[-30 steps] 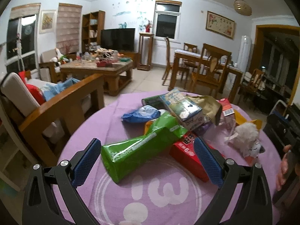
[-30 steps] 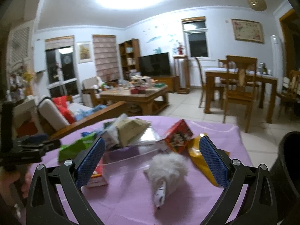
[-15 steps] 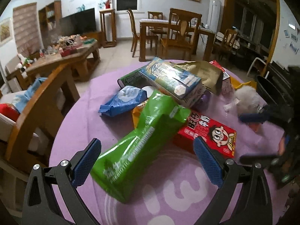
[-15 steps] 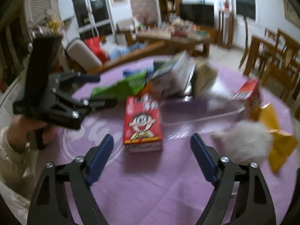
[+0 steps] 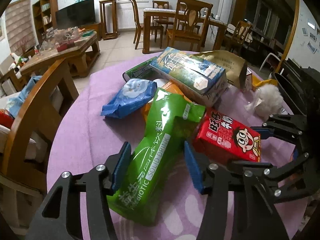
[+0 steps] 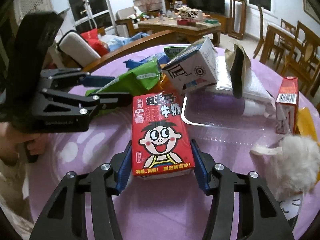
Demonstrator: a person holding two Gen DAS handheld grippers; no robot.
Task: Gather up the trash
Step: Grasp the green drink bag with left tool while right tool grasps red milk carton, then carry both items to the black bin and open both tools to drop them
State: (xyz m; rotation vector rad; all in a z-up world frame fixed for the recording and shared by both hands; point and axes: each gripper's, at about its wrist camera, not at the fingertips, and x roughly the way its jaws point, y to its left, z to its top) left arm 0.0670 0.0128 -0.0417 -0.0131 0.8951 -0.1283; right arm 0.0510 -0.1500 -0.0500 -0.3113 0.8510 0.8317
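A green drink-powder pouch (image 5: 160, 150) lies on the purple tablecloth (image 5: 84, 124). My left gripper (image 5: 158, 166) is closing on its near half, and both blue pads touch its sides. Right of it lies a red milk carton (image 6: 160, 128) with a cartoon face, also seen from the left wrist as the red milk carton (image 5: 226, 138). My right gripper (image 6: 162, 166) is closing on the carton's near end, with a pad against each side. From the right wrist, my left gripper (image 6: 120, 89) comes in from the left, held by a hand.
Behind these lies a pile: a blue wipes pack (image 5: 130, 98), a blue-green carton (image 5: 190, 74), a brown paper bag (image 5: 224, 64), a clear plastic tray (image 6: 220, 118) and a small red carton (image 6: 288, 100). A white fluffy toy (image 6: 296, 160) lies at the right. A wooden armchair (image 5: 40, 104) stands beside the table.
Both grippers dipped toward the table and their jaws narrowed. The left now clasps the green pouch. The right swung left onto the red carton.
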